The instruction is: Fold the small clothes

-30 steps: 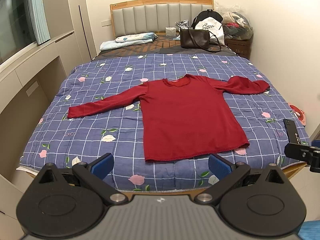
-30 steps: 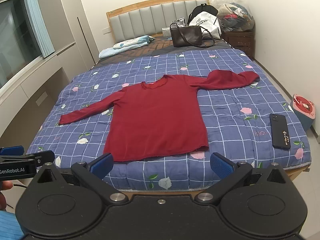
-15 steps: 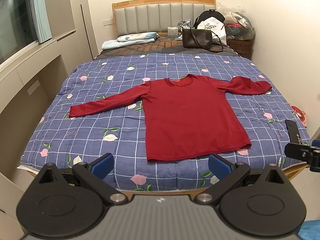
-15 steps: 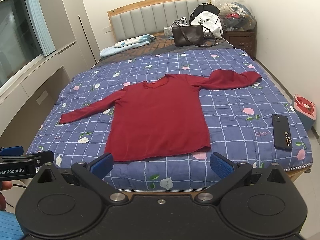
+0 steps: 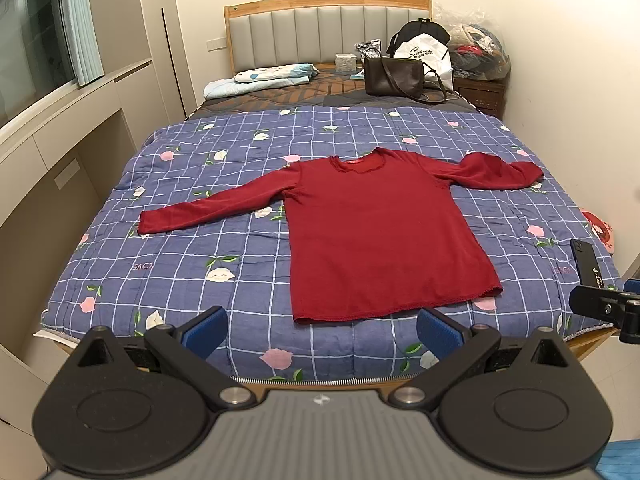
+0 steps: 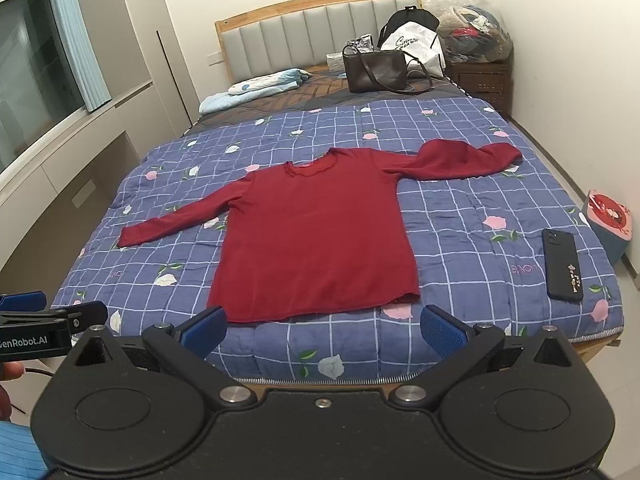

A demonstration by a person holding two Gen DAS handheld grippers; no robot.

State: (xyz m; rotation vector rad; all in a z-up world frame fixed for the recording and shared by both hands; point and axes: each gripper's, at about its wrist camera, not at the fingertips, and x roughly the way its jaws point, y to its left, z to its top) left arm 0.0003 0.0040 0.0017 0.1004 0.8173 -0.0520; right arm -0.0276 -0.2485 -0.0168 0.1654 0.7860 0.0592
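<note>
Red long-sleeved top (image 5: pixel 384 232) spread flat, front up, in the middle of a blue checked floral quilt (image 5: pixel 224 248) on a bed, hem toward the near edge, neckline toward the padded headboard (image 5: pixel 320 36). Left sleeve stretched out straight to the left; right sleeve (image 6: pixel 460 158) bent and doubled over itself at the right. Left gripper (image 5: pixel 320 326) and right gripper (image 6: pixel 323 326) held side by side at the near foot of the bed, short of the hem, touching nothing, jaws of both spread wide and empty. Dark phone (image 6: pixel 563 264) lying on the quilt near its right edge, well apart from the top. Brown handbag (image 6: pixel 376 70), bags and folded bedding at the far end.
</note>
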